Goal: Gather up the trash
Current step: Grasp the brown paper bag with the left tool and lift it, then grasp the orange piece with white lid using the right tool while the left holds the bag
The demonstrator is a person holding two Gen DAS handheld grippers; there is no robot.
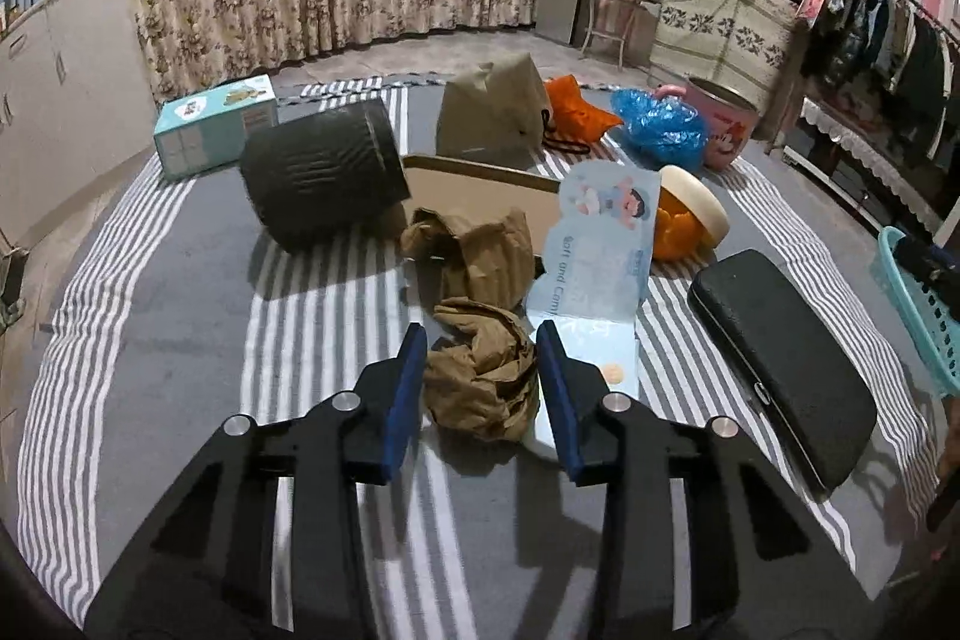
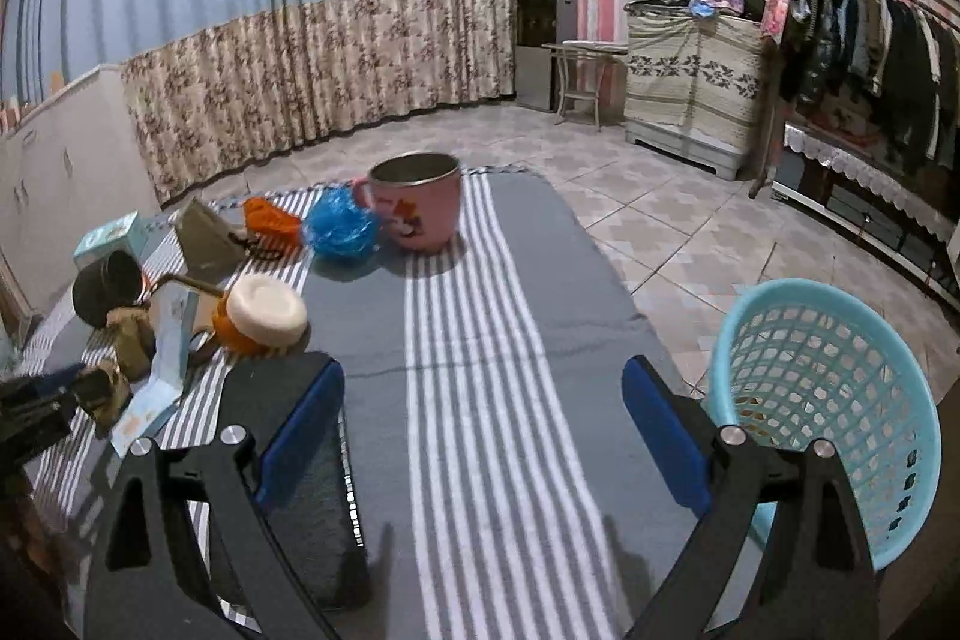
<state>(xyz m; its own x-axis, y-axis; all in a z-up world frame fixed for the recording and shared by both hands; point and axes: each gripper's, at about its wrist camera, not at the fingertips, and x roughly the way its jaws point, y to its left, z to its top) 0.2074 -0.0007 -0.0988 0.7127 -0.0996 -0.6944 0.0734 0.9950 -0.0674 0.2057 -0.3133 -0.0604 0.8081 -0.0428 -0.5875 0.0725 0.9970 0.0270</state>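
- Striped cloth (image 1: 180,292) — grey w/ white bands, covers the work surface; all items lie on it. Largest ref. plane: keep the pick low to it but don't snag the fabric.
- Blue mesh basket (image 2: 840,400) — sits off the cloth's right edge, on the tiled floor side, just beside the right gripper (image 2: 483,436). Judged the likely drop point for trash; some brownish bits seem to lie in its bottom, hard to tell.
- Black case (image 1: 786,370) — flat, right of the paper; not trash by the look of it, leave alone.
- Printed card packaging (image 1: 594,274) — light blue, stands bent just beside the wad & touches the left gripper's right finger area; risk: it gets pinched along w/ the wad. Lift straight up & check it stays behind, or take both if it counts as trash.
- Crumpled brown paper wad (image 1: 483,376) — the task's thing in hand. Lies near centre-front of the cloth, a second brown paper lump (image 1: 474,250) just behind it.
- Left gripper (image 1: 483,370) — angled downward toward the cloth, wad between the blue pads (image 1: 405,388). Jaws narrow, both pads appear to press the wad's sides: a grip, judged. Paper compresses easily, so squeeze firm before lifting; hold mid-wad, not a loose flap.
- Right gripper — tilted down over bare cloth, jaws wide apart, nothing between them. Free to steady the basket.
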